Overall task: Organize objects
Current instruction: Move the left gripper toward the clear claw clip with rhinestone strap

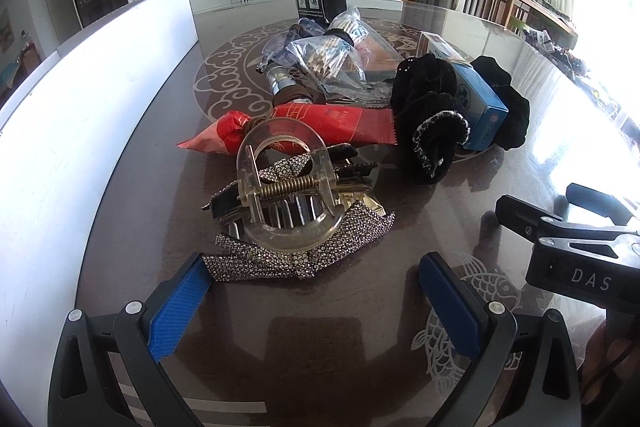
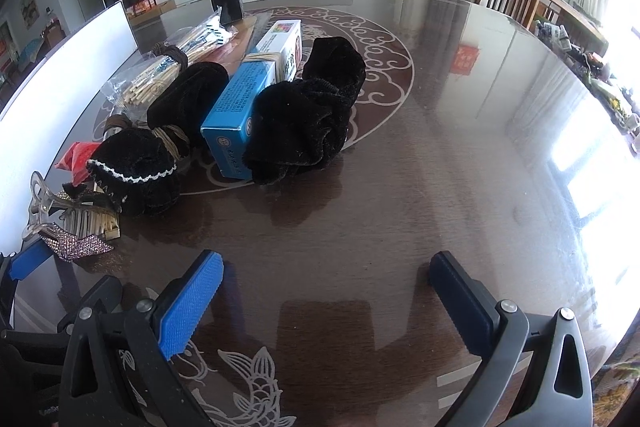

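A clear hair claw clip (image 1: 286,193) lies on rhinestone bow clips (image 1: 296,255) just ahead of my open left gripper (image 1: 314,285); its left pad (image 1: 180,307) nearly touches the bow. Behind them lie a red wrapper (image 1: 320,127), black velvet scrunchies (image 1: 430,111), a blue box (image 1: 478,99) and bagged sticks (image 1: 328,61). In the right wrist view my right gripper (image 2: 326,291) stands open over bare table, with a black scrunchie (image 2: 308,115), the blue box (image 2: 236,111) and a trimmed scrunchie (image 2: 136,167) ahead to the left.
A white board (image 1: 92,95) stands along the left of the dark glass-topped round table (image 2: 460,147). A black box (image 1: 320,1) stands at the far side. The right gripper (image 1: 568,239) shows at the left view's right edge. Chairs stand beyond the table's right rim.
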Available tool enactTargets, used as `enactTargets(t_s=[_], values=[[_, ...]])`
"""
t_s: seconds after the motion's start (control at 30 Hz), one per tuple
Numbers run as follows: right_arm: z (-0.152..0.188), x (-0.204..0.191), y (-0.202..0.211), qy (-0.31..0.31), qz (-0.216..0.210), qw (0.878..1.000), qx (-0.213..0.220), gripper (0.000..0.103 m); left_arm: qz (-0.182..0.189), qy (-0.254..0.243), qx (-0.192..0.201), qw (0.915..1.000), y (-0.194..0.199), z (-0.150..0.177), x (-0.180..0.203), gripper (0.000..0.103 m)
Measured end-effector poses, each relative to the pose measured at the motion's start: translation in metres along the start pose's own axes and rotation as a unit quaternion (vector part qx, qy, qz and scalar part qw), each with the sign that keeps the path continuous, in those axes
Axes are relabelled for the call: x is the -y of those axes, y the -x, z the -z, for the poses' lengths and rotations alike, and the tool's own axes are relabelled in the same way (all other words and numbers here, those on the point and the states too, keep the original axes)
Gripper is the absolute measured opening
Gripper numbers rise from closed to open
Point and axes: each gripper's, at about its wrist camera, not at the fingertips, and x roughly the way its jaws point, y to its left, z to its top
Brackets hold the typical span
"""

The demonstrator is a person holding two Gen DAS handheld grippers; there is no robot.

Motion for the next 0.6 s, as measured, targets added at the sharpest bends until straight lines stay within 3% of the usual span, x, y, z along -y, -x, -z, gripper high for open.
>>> enactTargets(t_s=[0.6], values=[[0.0003, 0.0001, -0.0002, 0.0, 0.0, 1.0, 0.0, 0.103, 0.007, -0.013, -0.018, 0.9997, 0.0004, 0.001, -0.0037, 0.103]])
